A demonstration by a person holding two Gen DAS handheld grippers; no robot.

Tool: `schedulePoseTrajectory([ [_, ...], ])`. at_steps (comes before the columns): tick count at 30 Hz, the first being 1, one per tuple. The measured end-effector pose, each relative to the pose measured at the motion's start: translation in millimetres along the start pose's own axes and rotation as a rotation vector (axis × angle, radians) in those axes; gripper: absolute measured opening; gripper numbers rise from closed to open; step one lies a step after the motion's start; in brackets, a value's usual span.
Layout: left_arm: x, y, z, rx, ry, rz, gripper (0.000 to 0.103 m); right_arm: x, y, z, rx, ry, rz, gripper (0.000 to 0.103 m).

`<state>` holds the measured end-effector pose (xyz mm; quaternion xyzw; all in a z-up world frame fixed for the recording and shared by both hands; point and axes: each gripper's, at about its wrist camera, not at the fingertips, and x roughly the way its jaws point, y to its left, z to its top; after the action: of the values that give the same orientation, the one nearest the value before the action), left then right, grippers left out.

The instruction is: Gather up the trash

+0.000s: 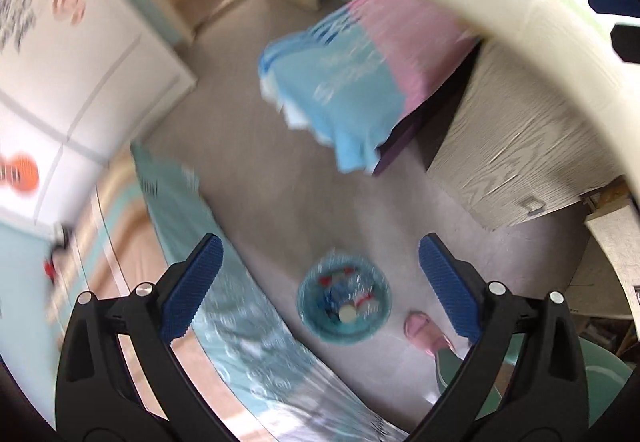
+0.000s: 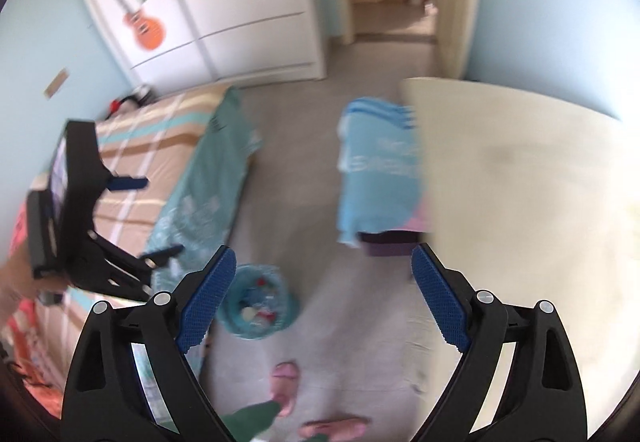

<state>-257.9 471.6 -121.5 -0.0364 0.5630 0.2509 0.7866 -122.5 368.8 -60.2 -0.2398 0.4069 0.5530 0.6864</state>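
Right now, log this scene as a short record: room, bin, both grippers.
room: bedroom, grey floor, bed against the wall, white wardrobe
bin: blue trash basket on the floor beside the bed, trash inside
left gripper: open, holding nothing, above the basket
right gripper: open, holding nothing
blur: heavy in both views
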Motion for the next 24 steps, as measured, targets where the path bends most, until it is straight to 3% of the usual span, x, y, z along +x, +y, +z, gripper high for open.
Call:
schedulePoseTrajectory([
  [6, -52.6, -83.0, 64.7, 0.131, -0.120, -0.046, 0.096, -89.1, -91.9, -51.8, 0.157, -0.078, -0.142, 0.089],
  [14, -111.7, -233.0, 128.1, 0.341, -0.276, -0.114, 0.096, -209.3, -202.5, -171.3, 0.373, -0.136, -0.363, 0.089],
  [19, -132.5, -321.9, 146.1, 0.438, -0.327, -0.178, 0.096, -271.8, -249.0, -248.5, 0.485, -0.147, -0.511, 0.089],
  [24, -151.0, -407.7, 148.1, 0.531, -0.385, -0.243, 0.096, -305.4, -264.3, -308.0, 0.574, -0.140, -0.608, 0.089],
])
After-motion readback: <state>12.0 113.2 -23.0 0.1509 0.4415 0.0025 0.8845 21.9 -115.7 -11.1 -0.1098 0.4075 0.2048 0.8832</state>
